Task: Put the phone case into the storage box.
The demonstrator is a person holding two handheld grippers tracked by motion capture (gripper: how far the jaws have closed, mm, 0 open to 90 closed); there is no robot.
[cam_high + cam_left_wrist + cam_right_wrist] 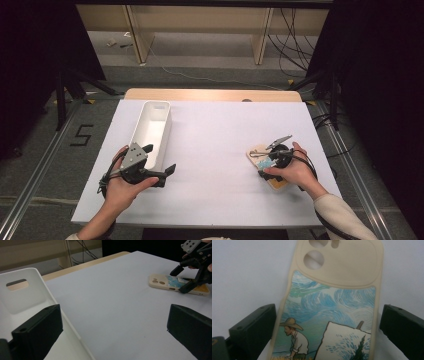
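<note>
Left gripper (pixel 159 172) is held open and empty at 7 o'clock, beside the white bin (pixel 161 111). Phone case (pixel 332 302) is lying flat at 4 o'clock, straddled by the open right gripper (pixel 327 332); judged light, thin, flexible, best pinched across its long edges.

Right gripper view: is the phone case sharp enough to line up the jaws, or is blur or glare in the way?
Right gripper view: the phone case is slightly soft this close, but its edges and painted print read clearly with no glare; the right gripper has a jaw on either side. Left gripper view: its near jaws are blurred, the case sharper. High view: even light, faint shadows on the table.
</note>
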